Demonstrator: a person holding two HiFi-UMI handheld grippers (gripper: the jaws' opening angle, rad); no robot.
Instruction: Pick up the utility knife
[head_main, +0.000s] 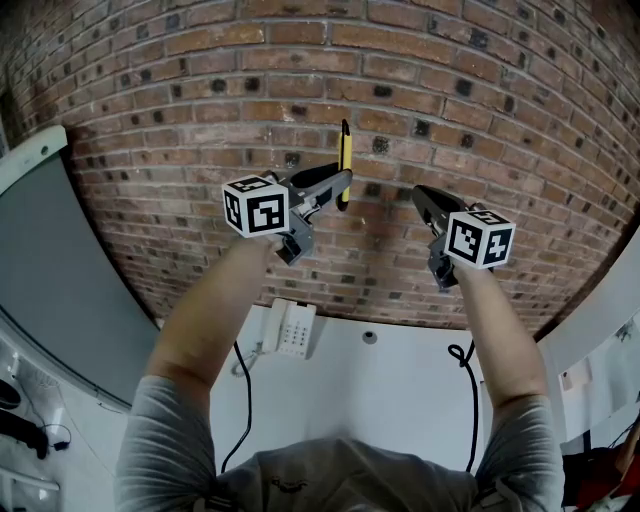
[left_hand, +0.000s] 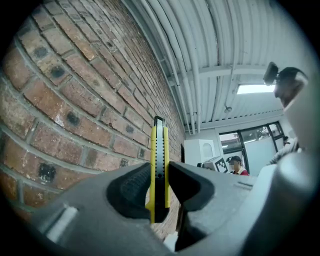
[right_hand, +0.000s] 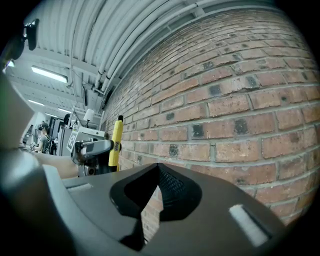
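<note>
A yellow and black utility knife (head_main: 345, 165) stands upright in front of the brick wall (head_main: 400, 90), clamped at its lower part by my left gripper (head_main: 340, 190). In the left gripper view the knife (left_hand: 159, 165) sits squeezed between the two dark pads, its tip pointing up. The right gripper view shows the same knife (right_hand: 116, 141) at the left, held by the other gripper. My right gripper (head_main: 425, 200) hovers level to the right of the knife, apart from it. Its jaws meet at the tips with nothing between them (right_hand: 152, 187).
Below the wall lies a white table (head_main: 400, 390) with a white desk telephone (head_main: 290, 328), a black cable (head_main: 238, 400) and a small round grommet (head_main: 370, 338). A grey panel (head_main: 50, 260) stands at the left. A person sits far off in the room (left_hand: 235, 164).
</note>
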